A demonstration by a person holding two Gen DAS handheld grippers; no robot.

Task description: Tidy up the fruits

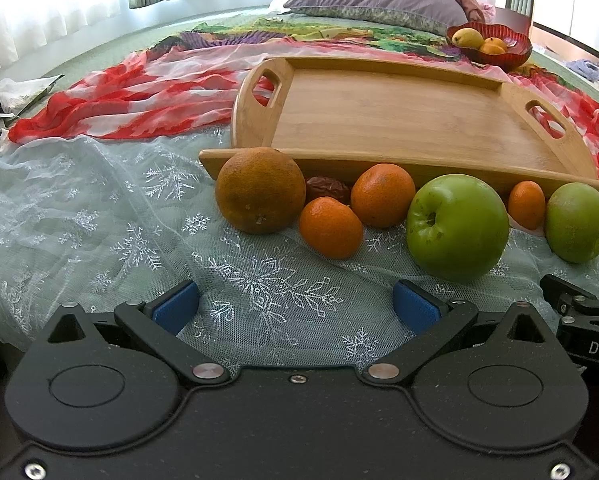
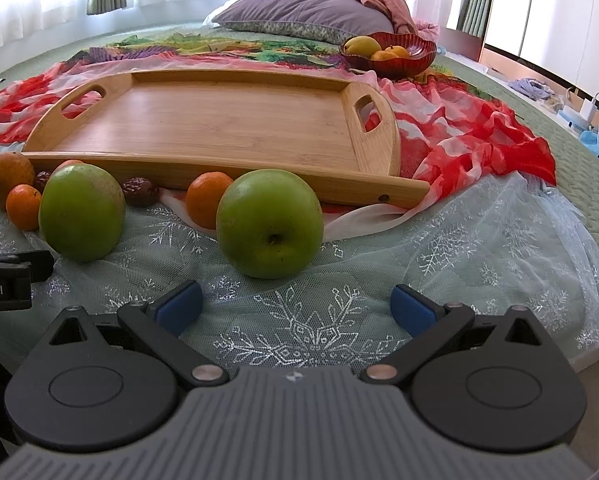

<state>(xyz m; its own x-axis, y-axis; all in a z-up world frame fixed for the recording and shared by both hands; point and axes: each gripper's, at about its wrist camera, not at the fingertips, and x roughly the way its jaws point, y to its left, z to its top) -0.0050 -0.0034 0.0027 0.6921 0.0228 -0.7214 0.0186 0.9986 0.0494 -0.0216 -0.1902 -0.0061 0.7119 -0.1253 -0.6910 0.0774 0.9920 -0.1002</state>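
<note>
Here, both my grippers hover low over the bed, left gripper (image 1: 295, 306) and right gripper (image 2: 297, 304), jaws apart, holding nothing. Fruit lies in a row along the near rim of the wooden tray (image 1: 399, 120): big orange (image 1: 260, 190), three small oranges, two green apples (image 2: 269, 224) (image 2: 82, 212), dried dates. Red bowl (image 2: 411, 54) with more fruit sits beyond the tray.

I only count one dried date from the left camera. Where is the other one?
In the right wrist view, the second dried date lies on the cloth against the wooden tray, between the left green apple and a small orange.
</note>
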